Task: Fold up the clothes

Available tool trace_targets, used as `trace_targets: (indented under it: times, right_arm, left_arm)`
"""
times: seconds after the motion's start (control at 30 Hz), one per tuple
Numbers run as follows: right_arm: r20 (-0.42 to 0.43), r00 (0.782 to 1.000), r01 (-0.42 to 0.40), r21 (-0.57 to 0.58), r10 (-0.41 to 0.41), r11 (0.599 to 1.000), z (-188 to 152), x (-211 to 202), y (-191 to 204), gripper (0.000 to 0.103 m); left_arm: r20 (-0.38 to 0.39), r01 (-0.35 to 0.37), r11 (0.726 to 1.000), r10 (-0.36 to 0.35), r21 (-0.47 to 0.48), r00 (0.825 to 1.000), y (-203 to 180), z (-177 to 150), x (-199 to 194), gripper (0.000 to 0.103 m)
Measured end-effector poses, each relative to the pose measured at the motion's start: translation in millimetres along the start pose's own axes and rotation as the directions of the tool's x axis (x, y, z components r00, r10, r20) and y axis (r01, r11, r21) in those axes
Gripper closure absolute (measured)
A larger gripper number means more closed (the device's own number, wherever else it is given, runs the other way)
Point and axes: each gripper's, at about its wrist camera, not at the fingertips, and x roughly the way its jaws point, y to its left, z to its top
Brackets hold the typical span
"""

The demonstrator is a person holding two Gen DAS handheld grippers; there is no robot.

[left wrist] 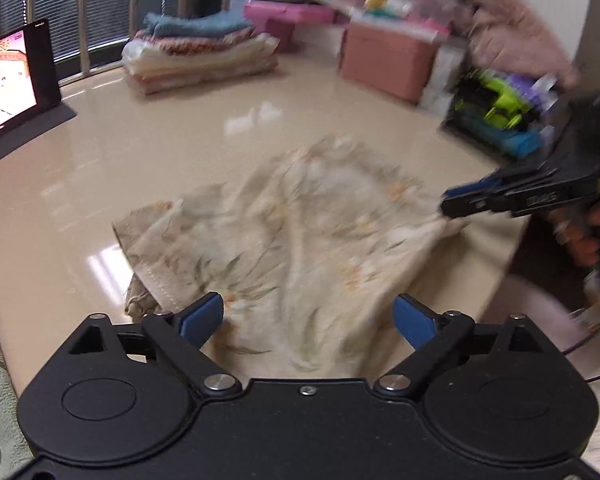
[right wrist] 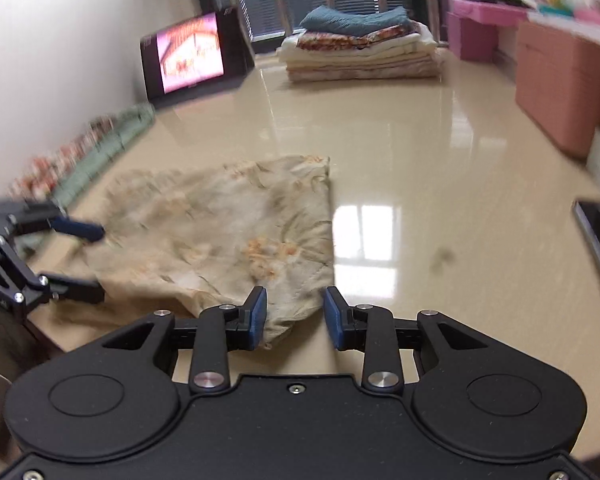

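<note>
A beige floral garment [left wrist: 300,236] lies crumpled on the glossy cream table [left wrist: 140,152]; it also shows in the right wrist view [right wrist: 228,236]. My left gripper [left wrist: 308,316] is open, with its fingers on either side of the garment's near edge. In the right wrist view the left gripper [right wrist: 88,260] sits open at the cloth's left edge. My right gripper [right wrist: 295,316] is open, with a corner of the cloth between its pads. In the left wrist view the right gripper [left wrist: 456,200] is at the cloth's right edge, blurred.
A stack of folded linens [left wrist: 200,56] sits at the far side of the table. A lit tablet [left wrist: 12,80] stands at the left. Pink boxes [left wrist: 384,60] and a rack of bright items [left wrist: 504,116] line the right. Green patterned cloth [right wrist: 104,148] lies along the left edge.
</note>
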Motion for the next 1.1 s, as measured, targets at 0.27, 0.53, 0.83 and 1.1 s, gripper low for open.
trace_targets:
  times: [0.27, 0.53, 0.83, 1.1]
  right_arm:
    - [0.146, 0.987, -0.046, -0.118, 0.064, 0.992, 2, -6, 26, 0.071]
    - [0.137, 0.990, 0.077, -0.349, -0.031, 0.934, -36, 16, 65, 0.075]
    - [0.218, 0.976, 0.019, -0.185, 0.022, 0.983, -27, -2, 44, 0.051]
    - [0.144, 0.989, 0.011, 0.090, -0.023, 0.996, -15, -2, 1, 0.042]
  left_arm:
    - [0.119, -0.045, 0.980, 0.069, -0.192, 0.990, -26, 13, 9, 0.019]
    - [0.088, -0.247, 0.961, 0.258, -0.121, 0.962, -54, -12, 40, 0.044]
    - [0.140, -0.268, 0.954, 0.286, -0.135, 0.948, -59, -8, 28, 0.032]
    - [0.181, -0.298, 0.941, 0.325, -0.158, 0.928, -67, 33, 32, 0.032]
